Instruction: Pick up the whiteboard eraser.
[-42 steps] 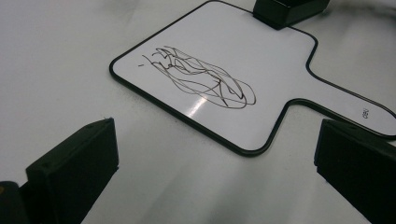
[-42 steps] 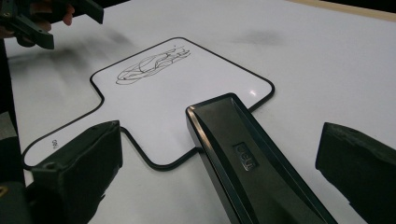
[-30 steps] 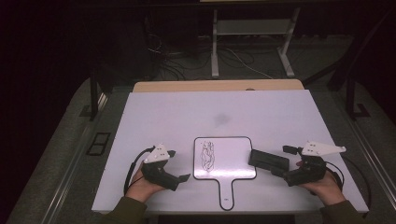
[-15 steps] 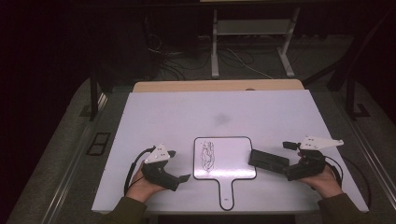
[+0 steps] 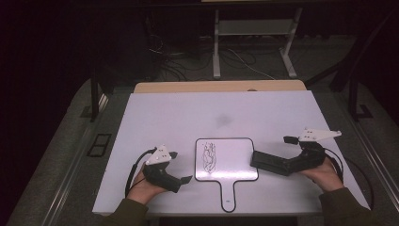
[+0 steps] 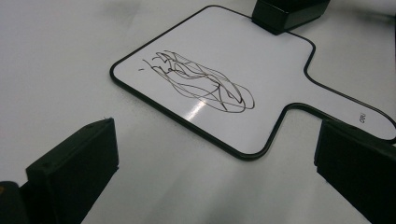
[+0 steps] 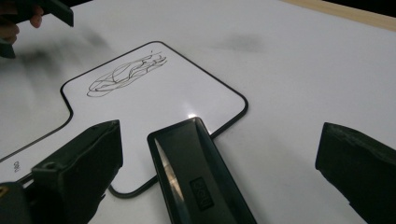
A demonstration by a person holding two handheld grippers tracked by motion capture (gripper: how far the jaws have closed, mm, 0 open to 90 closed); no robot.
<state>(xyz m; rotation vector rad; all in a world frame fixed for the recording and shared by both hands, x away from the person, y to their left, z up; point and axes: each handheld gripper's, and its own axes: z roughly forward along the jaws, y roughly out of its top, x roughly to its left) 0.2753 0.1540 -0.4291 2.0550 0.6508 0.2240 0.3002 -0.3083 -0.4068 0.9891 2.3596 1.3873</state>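
A small handled whiteboard (image 5: 230,162) lies at the table's near middle, with a black scribble (image 5: 208,157) on its left half. A black eraser (image 5: 267,162) rests on the board's right edge. My right gripper (image 5: 286,154) is open around the eraser's near end. In the right gripper view the eraser (image 7: 196,177) lies between the wide-apart jaws of the right gripper (image 7: 226,147), touching neither. My left gripper (image 5: 181,167) stands open just left of the board, nothing between its jaws. In the left gripper view the left gripper (image 6: 217,140) faces the scribble (image 6: 201,86) and the board's handle (image 6: 345,109).
The white table top (image 5: 188,113) stretches far behind the board, with a faint grey smudge (image 5: 223,120) in the middle. A wooden strip (image 5: 221,86) runs along the far edge. Beyond it are dark floor, cables and metal stand legs (image 5: 254,47).
My right gripper has risen slightly and tilted over the eraser. The eraser, the board and my left gripper have stayed where they were.
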